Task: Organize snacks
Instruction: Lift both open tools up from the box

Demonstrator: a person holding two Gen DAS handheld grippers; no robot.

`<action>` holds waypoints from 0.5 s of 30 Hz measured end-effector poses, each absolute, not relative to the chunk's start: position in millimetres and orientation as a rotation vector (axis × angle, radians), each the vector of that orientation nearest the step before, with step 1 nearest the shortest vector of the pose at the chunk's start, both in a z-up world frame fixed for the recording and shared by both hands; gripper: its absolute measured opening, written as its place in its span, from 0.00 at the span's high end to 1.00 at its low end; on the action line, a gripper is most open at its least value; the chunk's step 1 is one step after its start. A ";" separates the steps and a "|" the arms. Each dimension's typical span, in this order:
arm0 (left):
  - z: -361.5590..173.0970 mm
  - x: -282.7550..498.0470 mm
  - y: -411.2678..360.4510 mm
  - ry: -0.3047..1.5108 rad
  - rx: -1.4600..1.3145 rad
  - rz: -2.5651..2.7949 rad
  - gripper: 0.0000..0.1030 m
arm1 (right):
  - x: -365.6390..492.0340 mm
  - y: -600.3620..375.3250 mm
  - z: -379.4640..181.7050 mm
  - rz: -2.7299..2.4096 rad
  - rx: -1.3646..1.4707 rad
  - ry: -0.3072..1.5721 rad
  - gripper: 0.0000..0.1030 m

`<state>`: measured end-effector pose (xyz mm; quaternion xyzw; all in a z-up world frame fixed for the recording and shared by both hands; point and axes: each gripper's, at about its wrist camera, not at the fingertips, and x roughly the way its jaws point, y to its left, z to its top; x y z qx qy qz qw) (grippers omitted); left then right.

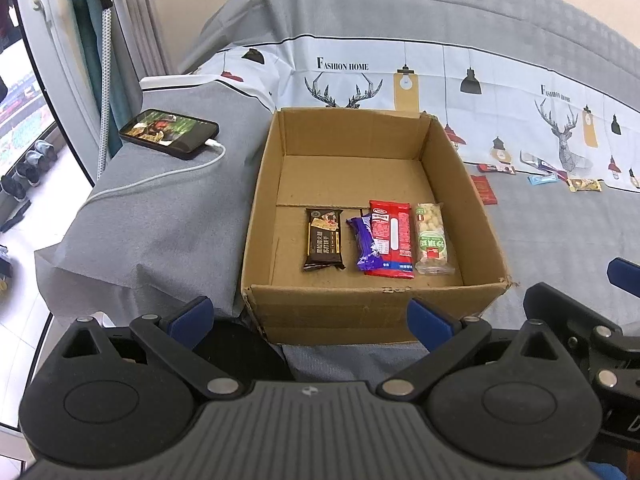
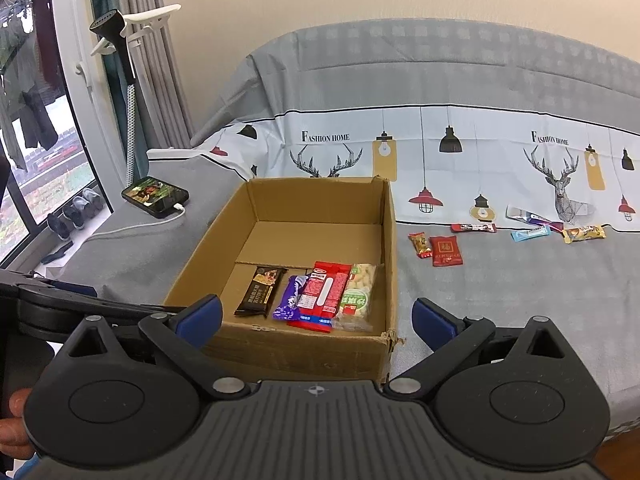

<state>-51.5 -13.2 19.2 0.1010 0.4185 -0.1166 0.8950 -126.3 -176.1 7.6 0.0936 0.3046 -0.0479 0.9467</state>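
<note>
An open cardboard box (image 1: pixel 360 304) (image 2: pixel 304 350) stands on the grey bed cover. Along its near inside wall lie a dark brown snack pack (image 1: pixel 324 239) (image 2: pixel 262 291), a purple pack (image 1: pixel 365 243) (image 2: pixel 289 297), a red pack (image 1: pixel 390 238) (image 2: pixel 325 294) and a clear pack of pale puffs (image 1: pixel 433 238) (image 2: pixel 358 296). My left gripper (image 1: pixel 310 316) hangs open just before the box's near wall, nothing between its fingers. My right gripper (image 2: pixel 318 318) is also open and empty, above the box's near right corner. Several loose snacks (image 2: pixel 446 251) (image 1: pixel 484 189) lie on the cover right of the box.
A phone (image 1: pixel 170 133) (image 2: pixel 155 195) with a lit screen and a white charging cable lies left of the box. The bed's left edge drops to the floor by a window with shoes (image 2: pixel 76 210). A garment steamer (image 2: pixel 116 36) stands by the curtain. A hand (image 2: pixel 14 424) shows at lower left.
</note>
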 end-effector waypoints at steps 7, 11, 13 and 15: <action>17.8 -50.0 -12.3 0.873 0.209 -0.242 0.00 | -126.5 -175.0 6.4 -0.095 0.189 0.629 0.02; 15.9 -48.8 -11.3 0.880 0.209 -0.244 0.00 | -124.5 -174.7 5.7 -0.094 0.190 0.636 0.02; 15.1 -48.1 -11.6 0.883 0.210 -0.244 0.00 | -123.9 -174.9 5.0 -0.094 0.191 0.640 0.02; 13.9 -47.2 -11.9 0.888 0.211 -0.244 0.00 | -123.1 -175.0 4.2 -0.095 0.193 0.643 0.02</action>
